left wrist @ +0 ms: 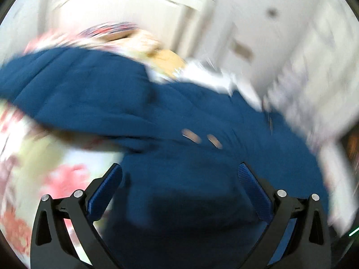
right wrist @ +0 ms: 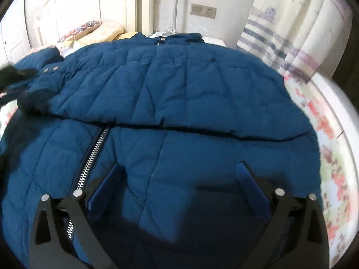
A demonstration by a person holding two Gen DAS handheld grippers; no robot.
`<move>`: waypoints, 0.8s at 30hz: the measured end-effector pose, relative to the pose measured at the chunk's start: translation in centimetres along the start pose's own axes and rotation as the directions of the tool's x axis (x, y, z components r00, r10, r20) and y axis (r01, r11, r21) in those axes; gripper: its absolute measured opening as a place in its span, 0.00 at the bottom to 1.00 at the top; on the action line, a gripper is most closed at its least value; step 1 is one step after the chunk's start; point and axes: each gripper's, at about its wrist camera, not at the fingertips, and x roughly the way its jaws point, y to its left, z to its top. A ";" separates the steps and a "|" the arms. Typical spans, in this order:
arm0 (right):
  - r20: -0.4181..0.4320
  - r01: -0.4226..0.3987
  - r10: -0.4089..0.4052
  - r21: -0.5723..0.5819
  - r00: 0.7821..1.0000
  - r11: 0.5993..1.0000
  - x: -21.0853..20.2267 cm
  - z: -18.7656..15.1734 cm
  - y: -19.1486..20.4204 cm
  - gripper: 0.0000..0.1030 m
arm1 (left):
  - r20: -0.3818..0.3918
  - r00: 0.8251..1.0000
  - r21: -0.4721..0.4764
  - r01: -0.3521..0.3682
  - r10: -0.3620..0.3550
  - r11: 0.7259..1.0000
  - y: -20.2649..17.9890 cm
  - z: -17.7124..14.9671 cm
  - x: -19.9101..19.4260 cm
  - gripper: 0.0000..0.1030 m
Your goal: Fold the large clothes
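Note:
A big blue quilted jacket (right wrist: pixel 179 89) lies spread on a bed, one panel folded across its body with a dark fold line running left to right. Its silver zipper (right wrist: pixel 92 157) runs down the near left. A sleeve cuff with two snap buttons (right wrist: pixel 50 69) lies at the far left. My right gripper (right wrist: pixel 179 170) hangs open just above the near part of the jacket, nothing between its fingers. The left wrist view is blurred: the jacket (left wrist: pixel 157 116) fills the middle, and my left gripper (left wrist: pixel 179 170) stands open over it, with two snap buttons (left wrist: pixel 202 137) beyond.
A floral bedsheet (right wrist: pixel 332 157) shows at the right bed edge and also as the sheet (left wrist: pixel 40 168) on the left. Pillows (right wrist: pixel 105 31) and a white headboard (right wrist: pixel 74 4) lie behind. A striped curtain (right wrist: pixel 291 29) hangs at the right. A dark blurred shape (right wrist: pixel 9 76) sits at the far left.

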 end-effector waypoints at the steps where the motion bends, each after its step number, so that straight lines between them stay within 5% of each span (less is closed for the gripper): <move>1: 0.001 0.002 -0.002 -0.001 1.000 1.000 -0.1 -0.2 0.2 0.98 | 0.042 0.999 -0.110 0.037 -0.033 0.993 2.8 0.9 -1.6 0.96; 5: 0.002 0.005 -0.005 -0.002 1.000 1.000 0.1 -0.2 0.1 0.98 | 0.184 0.983 -0.413 0.077 0.000 0.908 13.5 3.2 -6.6 0.96; 9: 0.001 -0.005 0.005 0.007 1.000 1.000 -0.3 -0.6 0.6 0.98 | 0.222 0.968 -0.546 0.022 0.119 0.837 21.8 5.3 -8.8 0.87; 14: 0.000 -0.008 0.008 0.010 1.000 1.000 -0.2 -0.5 0.4 0.98 | 0.265 0.960 -0.651 0.113 0.085 0.750 28.9 8.2 -8.2 0.71; 17: 0.000 -0.009 0.009 0.010 1.000 1.000 -0.2 -0.5 0.4 0.98 | 0.262 0.962 -0.660 0.120 0.077 0.741 30.7 10.2 -7.1 0.57; 20: 0.001 -0.009 0.009 0.011 1.000 1.000 -0.2 -0.5 0.4 0.98 | 0.230 0.966 -0.701 0.082 0.116 0.708 31.7 10.4 -6.3 0.20; 21: 0.001 -0.010 0.010 0.011 1.000 1.000 -0.2 -0.5 0.3 0.98 | 0.242 0.962 -0.702 0.082 0.128 0.707 31.5 10.4 -6.6 0.16; 24: 0.002 -0.008 0.008 0.011 1.000 1.000 -0.2 -0.5 0.4 0.98 | 0.357 0.916 -0.631 0.090 0.186 0.771 27.8 10.5 -9.0 0.11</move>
